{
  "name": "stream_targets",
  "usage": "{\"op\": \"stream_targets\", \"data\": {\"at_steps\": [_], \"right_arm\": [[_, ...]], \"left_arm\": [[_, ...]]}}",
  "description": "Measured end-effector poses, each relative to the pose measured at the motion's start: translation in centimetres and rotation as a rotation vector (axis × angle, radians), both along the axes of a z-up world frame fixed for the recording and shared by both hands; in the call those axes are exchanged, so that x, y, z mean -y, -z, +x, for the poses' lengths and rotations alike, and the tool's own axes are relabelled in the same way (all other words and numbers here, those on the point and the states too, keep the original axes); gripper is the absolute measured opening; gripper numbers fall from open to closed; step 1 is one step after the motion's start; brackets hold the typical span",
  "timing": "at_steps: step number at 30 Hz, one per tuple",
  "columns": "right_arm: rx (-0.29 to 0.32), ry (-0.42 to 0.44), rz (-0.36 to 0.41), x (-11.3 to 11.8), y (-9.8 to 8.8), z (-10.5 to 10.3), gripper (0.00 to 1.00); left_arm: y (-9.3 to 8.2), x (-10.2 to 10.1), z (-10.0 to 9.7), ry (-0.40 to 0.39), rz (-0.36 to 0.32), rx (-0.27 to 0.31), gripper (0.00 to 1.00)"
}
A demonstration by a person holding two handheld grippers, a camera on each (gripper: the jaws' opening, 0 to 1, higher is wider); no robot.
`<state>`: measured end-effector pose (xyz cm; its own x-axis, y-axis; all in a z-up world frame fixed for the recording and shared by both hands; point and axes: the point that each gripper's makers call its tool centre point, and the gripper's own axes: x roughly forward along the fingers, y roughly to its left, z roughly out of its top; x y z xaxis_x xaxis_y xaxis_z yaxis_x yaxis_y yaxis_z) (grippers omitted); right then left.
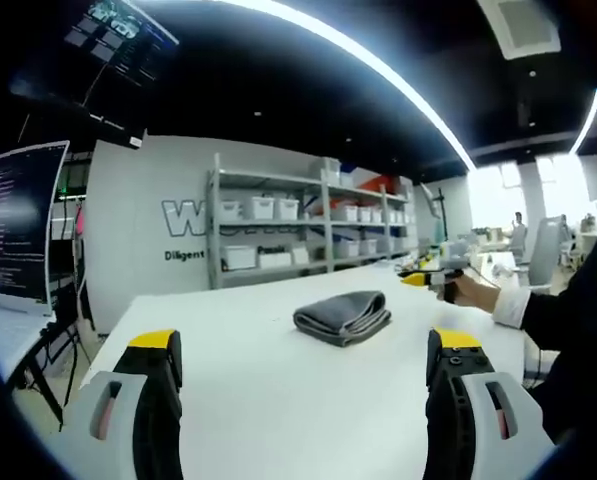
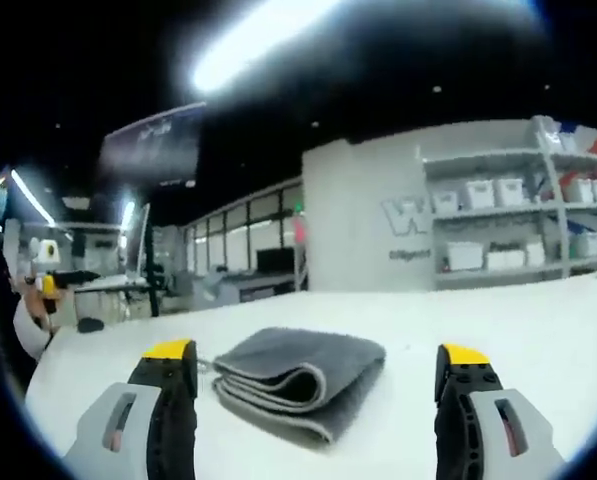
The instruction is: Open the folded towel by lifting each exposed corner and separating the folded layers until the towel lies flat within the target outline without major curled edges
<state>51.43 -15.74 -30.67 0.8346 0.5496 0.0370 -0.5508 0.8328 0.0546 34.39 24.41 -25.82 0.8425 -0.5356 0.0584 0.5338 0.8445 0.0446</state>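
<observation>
- A folded grey terry towel (image 1: 343,316) lies on the plain white worktop (image 1: 278,390), its layers stacked and its edges rounded; no outline around the towel can be made out on the surface.
- In the left gripper view, the left gripper (image 1: 306,362), grey with yellow tips, has its jaws wide apart and holds nothing; it stands short of the towel, clear of it.
- Beyond the towel's right side in that view, the right gripper (image 1: 433,281) is seen small, gripped by a person's hand (image 1: 470,290) with a white cuff and dark sleeve; it is close to the towel, though I cannot tell whether they touch.
- In the right gripper view, the right gripper (image 2: 318,358) shows its jaws spread wide and empty, with the towel (image 2: 298,382) lying between and just ahead of them, its folded layers facing the camera.
- Behind the towel, past the far edge of the worktop, stands a grey metal shelving rack (image 1: 308,225) carrying white storage bins.
- To the left of the towel in the left gripper view, a dark computer monitor (image 1: 18,225) shows lines of text.
</observation>
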Motion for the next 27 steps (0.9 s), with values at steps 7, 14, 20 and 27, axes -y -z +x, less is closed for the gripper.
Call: {"op": "stream_targets", "data": {"at_steps": [7,14,20,27], "right_arm": [[-0.028,0.014,-0.048,-0.3,1.4,0.1,0.98],[-0.058,0.025,-0.13,-0.6,3.0,0.3,0.96],[-0.074,0.015,-0.204,-1.4,4.1,0.2,0.93],[-0.071,0.041,-0.246,-1.0,4.6,0.6,0.85]], "left_arm": [[0.0,-0.2,0.0,0.005,-0.019,-0.003,1.0],[0.1,0.1,0.1,0.011,-0.028,-0.009,1.0],[0.1,0.5,0.1,0.023,-0.038,-0.01,1.0],[0.2,0.6,0.2,0.022,-0.031,-0.009,1.0]]}}
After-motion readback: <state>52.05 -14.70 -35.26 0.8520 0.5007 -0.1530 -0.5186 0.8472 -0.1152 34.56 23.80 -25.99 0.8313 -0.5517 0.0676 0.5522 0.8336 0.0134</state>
